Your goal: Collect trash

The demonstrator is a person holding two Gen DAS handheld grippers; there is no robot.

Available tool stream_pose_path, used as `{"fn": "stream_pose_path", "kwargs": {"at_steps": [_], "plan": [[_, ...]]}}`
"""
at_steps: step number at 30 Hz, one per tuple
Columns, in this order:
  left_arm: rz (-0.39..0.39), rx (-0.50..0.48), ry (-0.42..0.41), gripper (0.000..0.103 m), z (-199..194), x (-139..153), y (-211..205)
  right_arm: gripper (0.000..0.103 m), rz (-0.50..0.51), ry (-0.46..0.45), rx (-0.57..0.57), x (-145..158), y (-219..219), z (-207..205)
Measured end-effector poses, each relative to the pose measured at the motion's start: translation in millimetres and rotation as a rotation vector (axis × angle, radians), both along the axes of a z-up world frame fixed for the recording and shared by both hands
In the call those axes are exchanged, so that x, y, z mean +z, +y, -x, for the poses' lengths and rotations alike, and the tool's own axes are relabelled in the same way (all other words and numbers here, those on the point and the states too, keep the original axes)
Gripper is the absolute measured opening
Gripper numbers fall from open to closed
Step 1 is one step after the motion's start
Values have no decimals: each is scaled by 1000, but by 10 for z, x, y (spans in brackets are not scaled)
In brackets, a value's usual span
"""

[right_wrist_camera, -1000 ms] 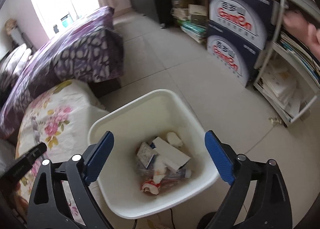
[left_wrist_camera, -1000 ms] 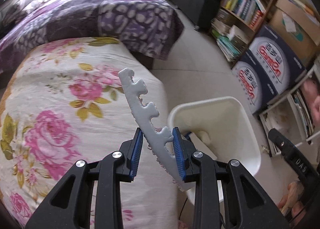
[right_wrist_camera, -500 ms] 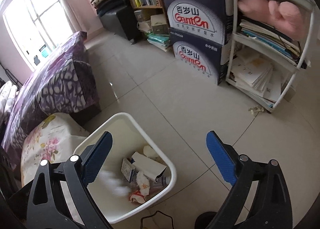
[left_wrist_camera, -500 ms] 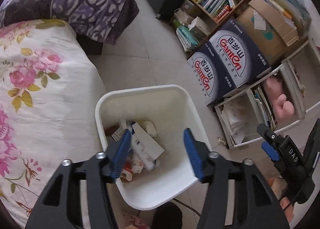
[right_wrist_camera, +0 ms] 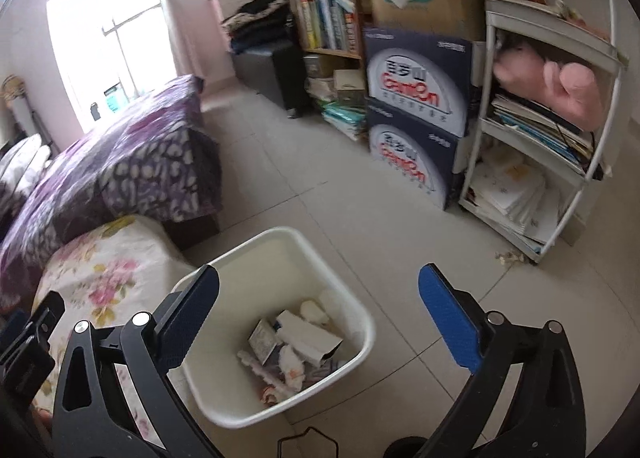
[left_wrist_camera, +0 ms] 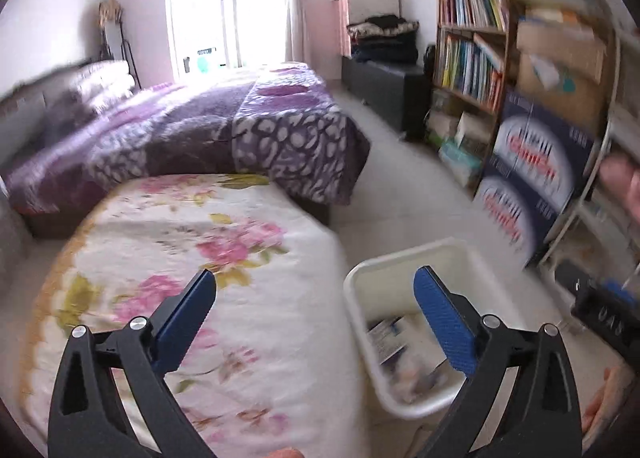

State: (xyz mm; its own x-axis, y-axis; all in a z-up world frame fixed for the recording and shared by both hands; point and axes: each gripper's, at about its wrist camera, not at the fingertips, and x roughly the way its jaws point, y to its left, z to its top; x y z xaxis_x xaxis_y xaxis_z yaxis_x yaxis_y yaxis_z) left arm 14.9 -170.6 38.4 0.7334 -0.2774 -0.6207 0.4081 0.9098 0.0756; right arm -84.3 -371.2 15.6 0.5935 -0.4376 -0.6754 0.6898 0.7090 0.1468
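A white trash bin (right_wrist_camera: 352, 318) stands on the tiled floor beside a floral-covered seat (right_wrist_camera: 108, 274). It holds several pieces of trash, among them a white carton (right_wrist_camera: 308, 340) and a jagged white foam strip (right_wrist_camera: 260, 368). My right gripper (right_wrist_camera: 316, 310) is open and empty above the bin. My left gripper (left_wrist_camera: 314, 310) is open and empty above the edge of the floral seat (left_wrist_camera: 180, 250), with the bin (left_wrist_camera: 360, 290) at its right. The view from the left wrist is blurred.
A purple patterned bed (left_wrist_camera: 208, 134) lies behind the seat. Bookshelves (right_wrist_camera: 324, 10), stacked blue-and-white boxes (right_wrist_camera: 416, 114) and a white rack (right_wrist_camera: 548, 130) with books and a pink plush toy line the right wall. Tiled floor (right_wrist_camera: 320, 186) runs between.
My left gripper held the foam strip a second ago, opened over the bin and let it drop in. It has since swung back up toward the seat. The right gripper stayed open.
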Motion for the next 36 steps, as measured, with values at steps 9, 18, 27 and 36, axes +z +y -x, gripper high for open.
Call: {"fn": "stream_pose_path", "kwargs": {"at_steps": [9,18,27,36], "plan": [[-17,178,3,96,210,-163,633,96,20,8,123,-111,550,-36],[-56,208,21,96,146,-307,856,96,226,3,197,-159,1066,-118],[-70,201,30,96,143,-326,851,96,232,26,225,-178,1124,-190],[-80,191,19,96,148,-325,803,96,213,35,227,-203,1114,-191]]}}
